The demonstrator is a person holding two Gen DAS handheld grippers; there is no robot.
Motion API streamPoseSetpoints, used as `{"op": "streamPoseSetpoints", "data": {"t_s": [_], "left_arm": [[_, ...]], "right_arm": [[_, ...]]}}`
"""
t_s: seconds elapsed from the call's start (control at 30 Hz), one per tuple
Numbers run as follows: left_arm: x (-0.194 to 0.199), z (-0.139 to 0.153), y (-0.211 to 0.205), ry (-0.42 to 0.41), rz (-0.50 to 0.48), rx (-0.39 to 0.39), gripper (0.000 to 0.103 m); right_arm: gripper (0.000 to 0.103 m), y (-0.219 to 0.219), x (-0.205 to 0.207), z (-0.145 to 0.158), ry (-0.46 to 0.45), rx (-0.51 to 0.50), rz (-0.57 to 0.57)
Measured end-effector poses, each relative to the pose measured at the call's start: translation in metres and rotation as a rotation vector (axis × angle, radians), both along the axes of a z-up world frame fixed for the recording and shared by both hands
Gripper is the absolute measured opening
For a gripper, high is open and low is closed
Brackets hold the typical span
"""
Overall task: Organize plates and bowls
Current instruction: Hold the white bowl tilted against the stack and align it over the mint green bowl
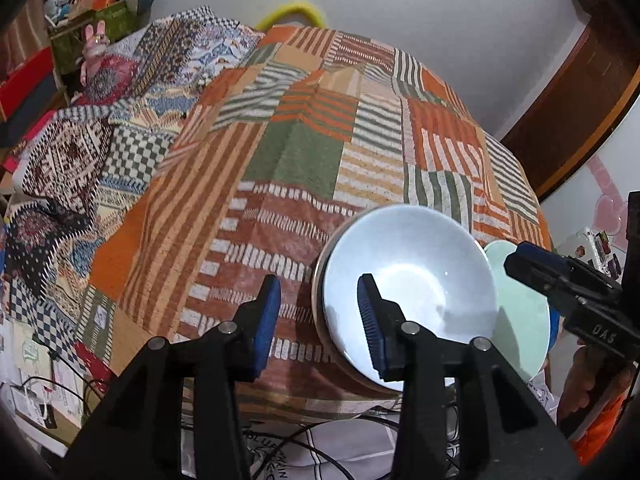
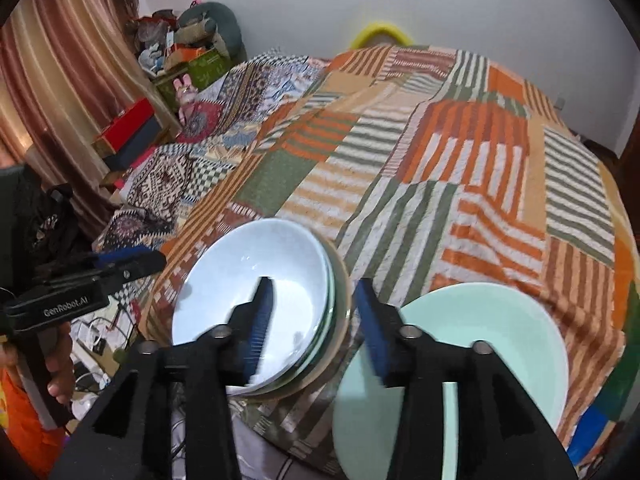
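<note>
Bowls sit at the near edge of the tabletop [image 2: 460, 184], on its patchwork cloth; the pale blue bowl [image 2: 256, 280] tops a small stack of dishes at the left, the mint green bowl [image 2: 500, 344] just beside it at the right; left claw [image 1: 318, 320] is spread apart, empty, its right finger over the blue bowl [image 1: 408, 276]; right claw [image 2: 314, 320] is also apart, straddling the stack's right rim.

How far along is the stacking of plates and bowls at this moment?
Mostly done: the white bowl already sits on a stack of plates near the table's edge. Neither claw holds anything; the left claw and right claw are both open by the stack. Left: the mint green bowl lies apart beside the stack.
</note>
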State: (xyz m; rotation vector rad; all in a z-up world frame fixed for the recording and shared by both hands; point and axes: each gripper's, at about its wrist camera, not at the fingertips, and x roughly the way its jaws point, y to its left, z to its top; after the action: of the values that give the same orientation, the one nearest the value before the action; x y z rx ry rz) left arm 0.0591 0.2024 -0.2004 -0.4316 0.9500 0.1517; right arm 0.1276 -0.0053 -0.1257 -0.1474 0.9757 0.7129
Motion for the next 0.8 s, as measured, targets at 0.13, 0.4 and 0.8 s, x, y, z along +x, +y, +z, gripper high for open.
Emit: {"op": "streamPoseSetpoints", "data": {"t_s": [0.13,0.4,0.8], "left_arm": [[0.0,-0.016,-0.004,0.035,-0.013,-0.024,0.04],[-0.001,-0.037,-0.006,0.064,-0.017,-0.063,0.04],[0.01,-0.054,-0.007,0.082,-0.04,-0.115,0.04]], "right_arm": [[0.049,-0.003,0.006,-0.013,0.06,-0.011,-0.027],[0.049,-0.004,0.016,-0.035,0.149,-0.017,-0.048],[0.049,0.003,0.022,-0.044,0.175,-0.022,-0.034]]}}
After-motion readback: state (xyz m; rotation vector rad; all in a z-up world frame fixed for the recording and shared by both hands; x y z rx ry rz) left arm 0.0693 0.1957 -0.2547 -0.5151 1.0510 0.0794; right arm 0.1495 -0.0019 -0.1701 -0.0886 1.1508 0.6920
